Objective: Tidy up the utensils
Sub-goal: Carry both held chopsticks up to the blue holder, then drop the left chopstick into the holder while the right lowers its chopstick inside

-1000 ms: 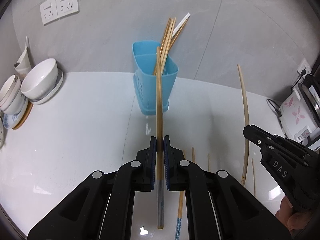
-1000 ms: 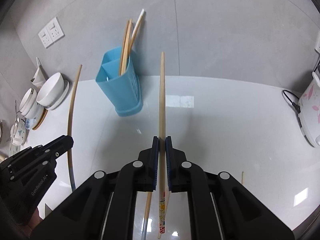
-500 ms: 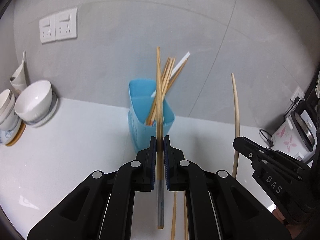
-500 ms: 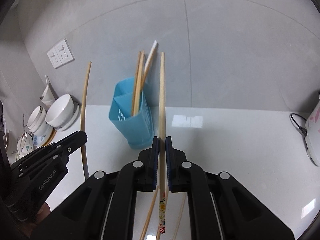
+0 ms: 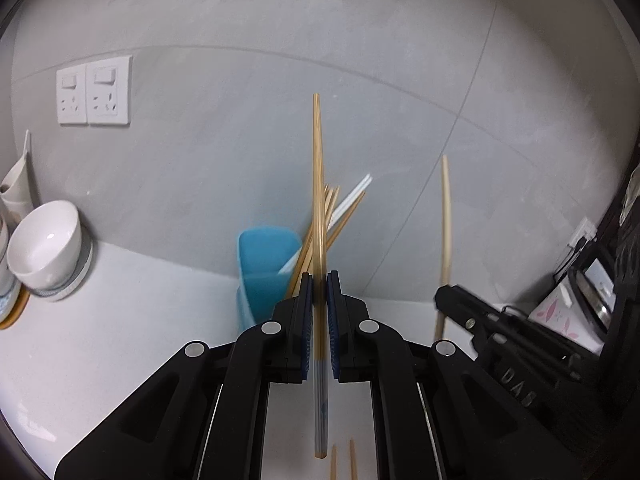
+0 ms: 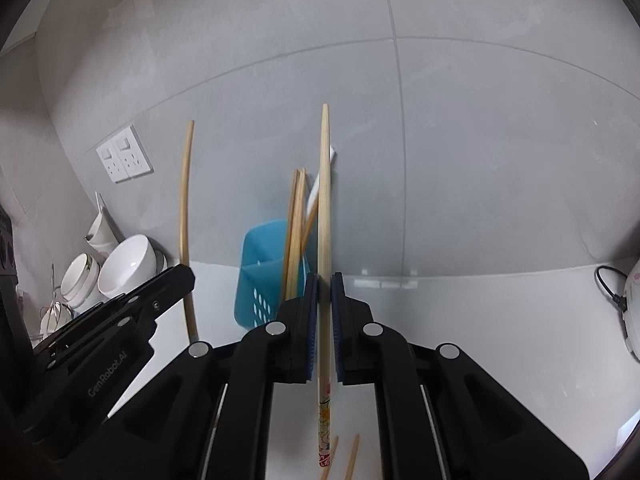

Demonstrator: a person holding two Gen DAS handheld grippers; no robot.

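Chopstick (image 5: 318,208) clamped in each tool (image 5: 319,280)

A bamboo chopstick with a grey-striped butt (image 5: 318,240) stands near upright, pinched at its lower part by the left tongs (image 5: 319,280). A second chopstick with a flower-patterned butt (image 6: 325,220) stands likewise, clamped in the right tongs (image 6: 324,280). Behind them on the table a blue perforated utensil holder (image 6: 260,276) holds several bamboo chopsticks (image 6: 295,220) and a white one (image 5: 348,204), all leaning right. Loose chopstick tips (image 5: 352,460) lie on the table below.
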